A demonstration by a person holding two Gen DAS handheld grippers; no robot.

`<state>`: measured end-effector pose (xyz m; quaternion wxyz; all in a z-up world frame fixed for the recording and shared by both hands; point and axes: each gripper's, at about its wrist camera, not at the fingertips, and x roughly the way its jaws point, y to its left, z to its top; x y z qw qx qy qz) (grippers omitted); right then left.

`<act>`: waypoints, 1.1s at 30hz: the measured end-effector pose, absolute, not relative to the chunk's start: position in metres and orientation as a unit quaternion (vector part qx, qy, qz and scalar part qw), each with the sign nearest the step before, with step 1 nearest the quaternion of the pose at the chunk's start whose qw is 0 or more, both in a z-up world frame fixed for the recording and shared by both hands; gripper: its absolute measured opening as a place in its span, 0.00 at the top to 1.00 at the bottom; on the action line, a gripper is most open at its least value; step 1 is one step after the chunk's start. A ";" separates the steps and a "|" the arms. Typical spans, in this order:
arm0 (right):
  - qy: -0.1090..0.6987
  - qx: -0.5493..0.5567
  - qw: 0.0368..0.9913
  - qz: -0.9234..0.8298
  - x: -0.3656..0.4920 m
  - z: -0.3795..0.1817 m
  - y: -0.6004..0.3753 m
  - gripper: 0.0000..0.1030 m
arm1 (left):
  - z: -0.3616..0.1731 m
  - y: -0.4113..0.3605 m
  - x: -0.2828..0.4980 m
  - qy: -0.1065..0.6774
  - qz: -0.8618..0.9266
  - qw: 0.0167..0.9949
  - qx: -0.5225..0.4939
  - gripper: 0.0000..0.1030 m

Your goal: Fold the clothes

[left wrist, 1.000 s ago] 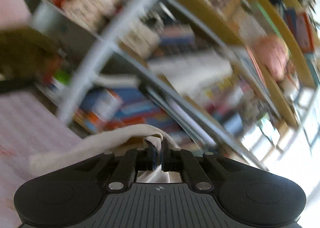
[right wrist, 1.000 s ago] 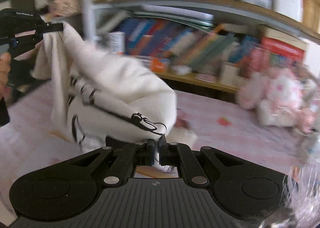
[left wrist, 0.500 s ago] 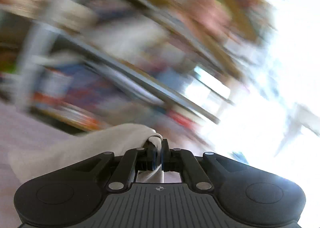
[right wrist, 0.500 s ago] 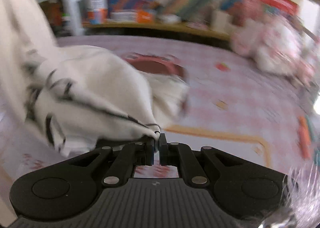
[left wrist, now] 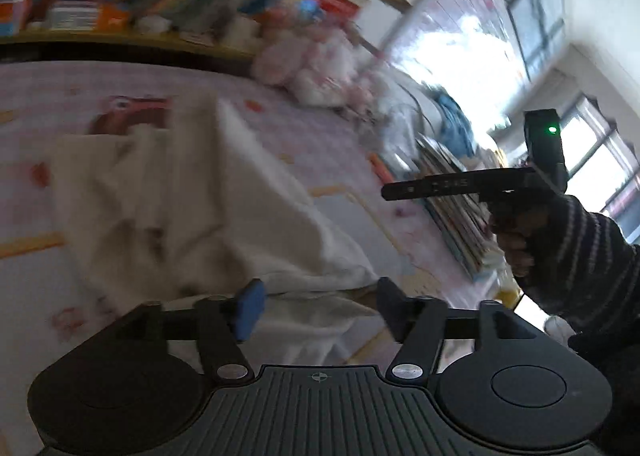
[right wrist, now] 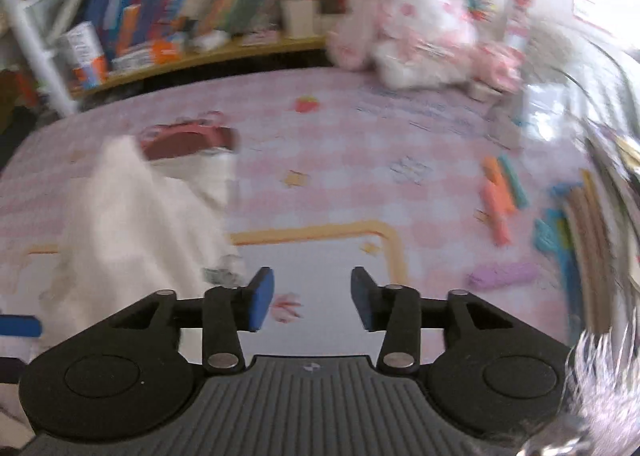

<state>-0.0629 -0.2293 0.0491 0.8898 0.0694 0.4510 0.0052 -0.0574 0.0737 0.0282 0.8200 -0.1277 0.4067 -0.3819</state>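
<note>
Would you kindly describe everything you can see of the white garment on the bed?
The white garment looks like soft cream knit, blurred by motion. It lies crumpled and loosely doubled over on the pink checked bedsheet, partly covering a red-brown print. The left gripper and right gripper are both open; neither clamps it.

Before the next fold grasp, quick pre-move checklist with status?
1. Left hand-held gripper open, nothing held: ok.
2. Right hand-held gripper open, nothing held: ok.
3. White garment down on the pink checked cover: ok.
4. Garment lying flat: not ok, it looks rumpled and bunched.
5. Garment edges and corners locatable: cannot tell, both views are blurred.
6. Plush toys apart from garment: ok.
</note>
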 end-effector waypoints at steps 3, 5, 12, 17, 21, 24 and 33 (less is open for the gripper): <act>0.448 0.073 0.888 0.074 -0.047 0.060 -0.197 0.40 | 0.028 0.103 -0.059 0.393 -0.336 0.840 -0.165 0.27; 0.450 0.072 0.883 0.117 -0.031 0.062 -0.171 0.33 | 0.026 0.119 -0.057 0.385 -0.303 0.850 -0.195 0.27; 0.473 0.006 0.870 0.140 0.038 0.034 -0.089 0.26 | 0.014 0.127 -0.051 0.365 -0.223 0.873 -0.233 0.27; 0.469 -0.043 0.875 0.116 0.048 0.020 -0.089 0.83 | 0.000 0.125 -0.036 0.387 -0.192 0.878 -0.208 0.27; 0.412 0.041 0.905 0.092 -0.006 0.076 -0.144 0.86 | -0.014 0.118 -0.015 0.412 -0.183 0.873 -0.185 0.27; 0.404 0.111 0.907 0.042 -0.064 0.103 -0.181 0.86 | -0.025 0.113 0.001 0.431 -0.177 0.869 -0.167 0.27; 0.513 0.194 0.829 -0.114 -0.176 0.032 -0.204 0.86 | -0.034 0.080 0.027 0.440 -0.193 0.869 -0.120 0.69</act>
